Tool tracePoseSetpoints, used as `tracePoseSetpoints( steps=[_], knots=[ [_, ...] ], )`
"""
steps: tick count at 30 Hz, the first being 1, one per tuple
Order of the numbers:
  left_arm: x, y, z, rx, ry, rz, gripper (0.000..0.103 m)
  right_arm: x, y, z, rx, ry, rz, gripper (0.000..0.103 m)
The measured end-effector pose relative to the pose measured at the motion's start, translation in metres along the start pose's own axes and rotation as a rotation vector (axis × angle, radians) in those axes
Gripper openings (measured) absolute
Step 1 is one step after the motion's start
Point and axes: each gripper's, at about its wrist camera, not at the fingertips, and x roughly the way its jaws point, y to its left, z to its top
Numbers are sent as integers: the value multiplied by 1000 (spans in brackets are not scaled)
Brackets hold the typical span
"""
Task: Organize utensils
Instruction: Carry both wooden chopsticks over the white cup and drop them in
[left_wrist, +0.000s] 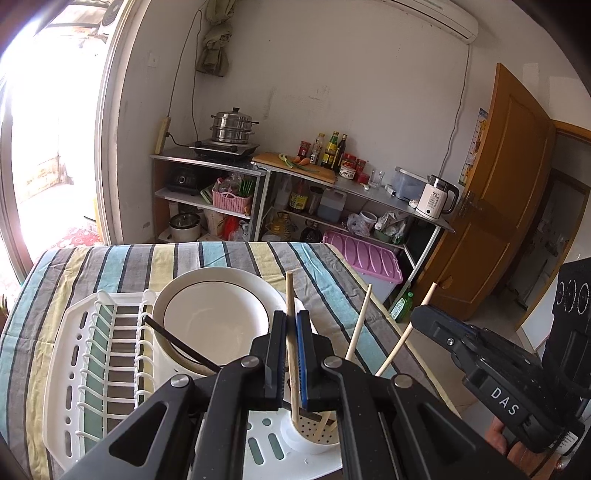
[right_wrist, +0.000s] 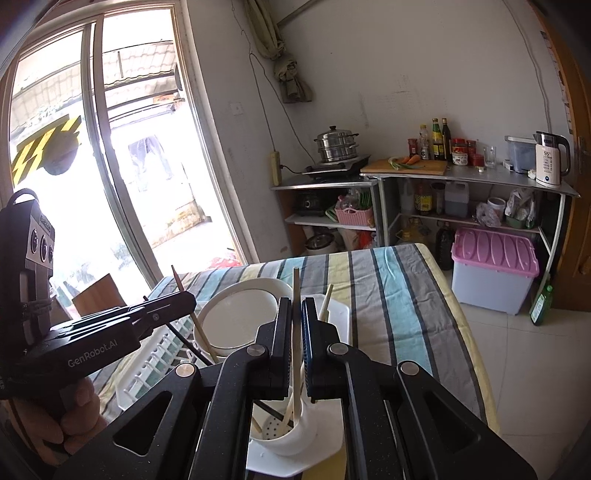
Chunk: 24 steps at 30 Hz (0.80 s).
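The left hand-held gripper (left_wrist: 291, 354) is closed on a pale wooden chopstick (left_wrist: 291, 347). This stick stands nearly upright between the jaws, its lower end down inside the white perforated utensil cup (left_wrist: 314, 439) at the near corner of the white dish rack (left_wrist: 74, 354). The right hand-held gripper (right_wrist: 296, 347) is likewise closed on a second wooden chopstick (right_wrist: 296, 332), also upright, with its lower end in the same cup (right_wrist: 291, 435). Two more chopsticks (left_wrist: 358, 325) lean out of the cup toward the right edge of the tabletop (left_wrist: 229, 254), which is covered by a striped cloth. A white plate with a dark rim line (left_wrist: 214, 317) stands tilted in the rack just behind the cup, and a dark chopstick (left_wrist: 181, 347) lies slanted across the rack in front of the plate. The rack sits near the near edge of the tabletop, its slotted section toward the left side.
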Motion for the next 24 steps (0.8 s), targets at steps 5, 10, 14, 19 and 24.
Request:
tracePoseSetpoints(
  steps=[5, 10, 14, 19, 24],
  knots=[
    [6, 2, -5, 2, 23, 20, 6, 3, -10, -4, 14, 22, -21, 6],
    [8, 3, -7, 5, 33, 37, 6, 6, -16, -5, 25, 42, -32, 7],
    [9, 4, -9, 13, 35, 57, 7, 7, -19, -4, 26, 56, -45, 7],
    [6, 4, -10, 24, 38, 71, 7, 4, -19, -6, 28, 58, -49, 12],
    [-5, 4, -14, 42, 31, 70, 12, -5, -19, -8, 26, 46, -47, 14]
  ],
)
